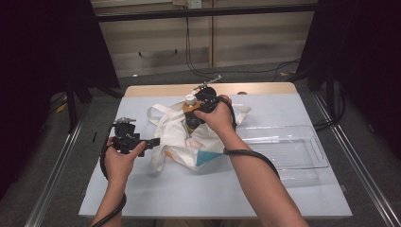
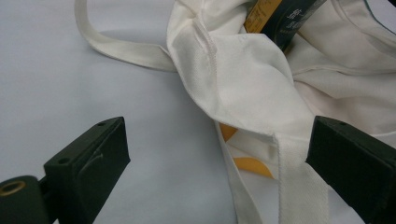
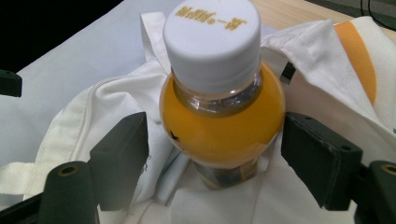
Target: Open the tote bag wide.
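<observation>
The bottle (image 3: 222, 112) stands upright in the mouth of the white bag (image 1: 182, 137), full of orange drink, with a white cap lettered in gold and a dark label lower down. The right gripper (image 3: 215, 154) straddles its shoulder, jaws wide and not touching. Left of the bag, the left gripper (image 2: 219, 158) gapes over a strap (image 2: 299, 182).

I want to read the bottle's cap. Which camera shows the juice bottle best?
The right gripper view: the juice bottle sits close up between open jaws, its white cap's lettering visible. The high view shows it small, poking from the cloth bag beside the right hand. The left gripper view catches just a slice of its label.
</observation>
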